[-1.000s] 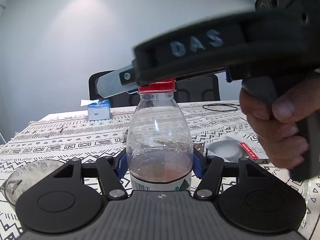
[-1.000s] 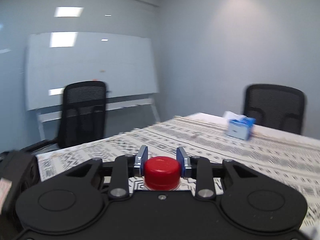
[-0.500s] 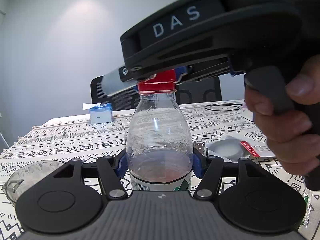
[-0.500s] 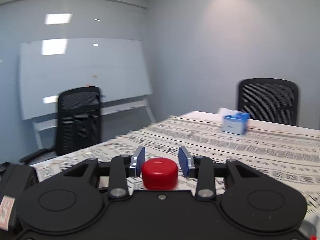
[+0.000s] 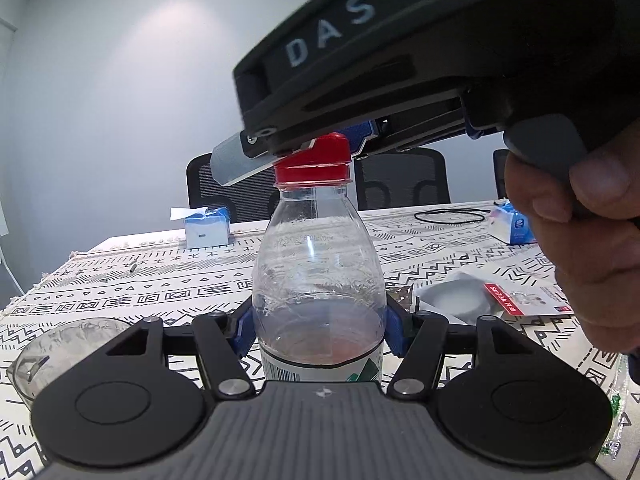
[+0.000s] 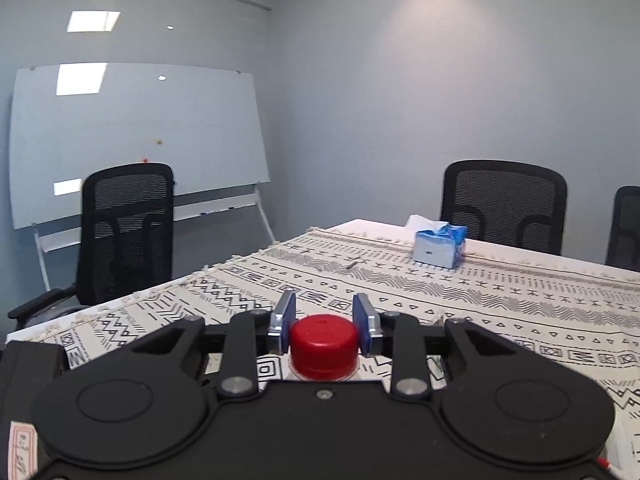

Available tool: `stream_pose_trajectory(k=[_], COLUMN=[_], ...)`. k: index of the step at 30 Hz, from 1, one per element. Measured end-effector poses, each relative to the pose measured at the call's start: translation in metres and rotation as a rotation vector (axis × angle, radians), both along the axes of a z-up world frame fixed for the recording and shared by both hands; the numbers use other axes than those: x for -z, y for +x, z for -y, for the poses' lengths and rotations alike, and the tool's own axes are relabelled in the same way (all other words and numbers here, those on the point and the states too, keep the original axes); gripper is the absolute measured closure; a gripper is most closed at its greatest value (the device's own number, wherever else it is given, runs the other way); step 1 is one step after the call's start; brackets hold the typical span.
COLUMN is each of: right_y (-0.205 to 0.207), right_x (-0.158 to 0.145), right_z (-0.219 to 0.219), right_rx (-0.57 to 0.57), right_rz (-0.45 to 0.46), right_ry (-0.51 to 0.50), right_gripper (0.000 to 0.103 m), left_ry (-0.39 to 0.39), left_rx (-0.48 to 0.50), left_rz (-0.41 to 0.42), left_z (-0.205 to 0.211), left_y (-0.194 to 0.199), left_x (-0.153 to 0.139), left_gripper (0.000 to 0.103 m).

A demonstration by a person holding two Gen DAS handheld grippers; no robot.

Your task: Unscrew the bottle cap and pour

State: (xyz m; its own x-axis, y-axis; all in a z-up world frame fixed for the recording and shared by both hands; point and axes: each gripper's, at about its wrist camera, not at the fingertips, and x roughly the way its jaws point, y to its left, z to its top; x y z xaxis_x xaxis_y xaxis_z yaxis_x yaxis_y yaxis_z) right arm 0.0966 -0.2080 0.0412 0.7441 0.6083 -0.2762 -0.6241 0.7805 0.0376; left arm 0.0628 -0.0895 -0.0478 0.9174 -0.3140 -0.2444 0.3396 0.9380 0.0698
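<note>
The smooth red cap (image 6: 323,346), still on the neck of the clear plastic bottle (image 5: 318,280), again has the right gripper (image 6: 324,322) closed in on it, its blue pads touching both sides after standing well clear half a second ago. The bottle stands upright near the front of the patterned tablecloth (image 5: 168,280), a shallow pool of clear liquid at label height, its round body clamped between the left gripper (image 5: 318,326)'s blue pads. An empty clear cup (image 5: 52,354) sits near left, a blue tissue box (image 5: 206,227) far left.
</note>
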Motion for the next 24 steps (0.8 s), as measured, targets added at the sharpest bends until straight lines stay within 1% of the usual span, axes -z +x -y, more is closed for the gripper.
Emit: stream_pose_trajectory(k=[3,4,7,9,11,12,13,14,15,16,19,21,24], right_y=[0.016,0.020,0.029,0.029,0.027,0.023,0.020,0.016,0.011,0.005,-0.006,-0.011,-0.020], right_x=[0.005,0.006,0.007,0.006,0.004,0.004,0.005,0.005,0.005,0.007,0.010,0.011,0.009], right_z=[0.016,0.021,0.027,0.027,0.024,0.021,0.018,0.016,0.012,0.009,0.000,-0.005,-0.009], right_rx=[-0.191,-0.237,-0.343,-0.353,-0.319,-0.283,-0.242,-0.201,-0.142,-0.076,0.057,0.109,0.158], right_rz=[0.042,0.054,0.087,0.080,0.054,0.044,0.039,0.034,0.024,0.013,-0.007,-0.008,0.037], right_ry=[0.009,0.013,0.007,0.007,0.016,0.015,0.017,0.019,0.027,0.038,0.042,0.042,0.017], right_gripper=[0.070,0.070,0.070,0.070,0.068,0.068,0.067,0.062,0.060,0.061,0.060,0.060,0.059], left_ry=[0.004,0.007,0.006,0.003,-0.001,-0.001,-0.001,0.000,0.001,0.002,0.009,0.010,0.008], left_rx=[0.014,0.014,0.016,0.016,0.015,0.013,0.012,0.010,0.006,0.003,-0.006,-0.012,-0.020], left_rz=[0.004,0.007,0.007,0.006,0.005,0.006,0.008,0.009,0.011,0.012,0.018,0.016,0.015], left_z=[-0.001,0.000,0.000,-0.001,-0.001,-0.001,-0.001,0.000,0.000,0.001,0.003,0.004,0.004], left_y=[0.001,0.001,0.000,0.000,0.001,0.001,0.001,0.000,0.000,0.000,-0.001,-0.001,-0.001], left_x=[0.000,0.000,0.001,0.001,0.000,0.001,0.001,0.001,0.001,0.001,0.001,0.001,0.001], left_gripper=[0.045,0.045,0.045,0.045,0.045,0.045,0.045,0.045,0.045,0.045,0.044,0.044,0.044])
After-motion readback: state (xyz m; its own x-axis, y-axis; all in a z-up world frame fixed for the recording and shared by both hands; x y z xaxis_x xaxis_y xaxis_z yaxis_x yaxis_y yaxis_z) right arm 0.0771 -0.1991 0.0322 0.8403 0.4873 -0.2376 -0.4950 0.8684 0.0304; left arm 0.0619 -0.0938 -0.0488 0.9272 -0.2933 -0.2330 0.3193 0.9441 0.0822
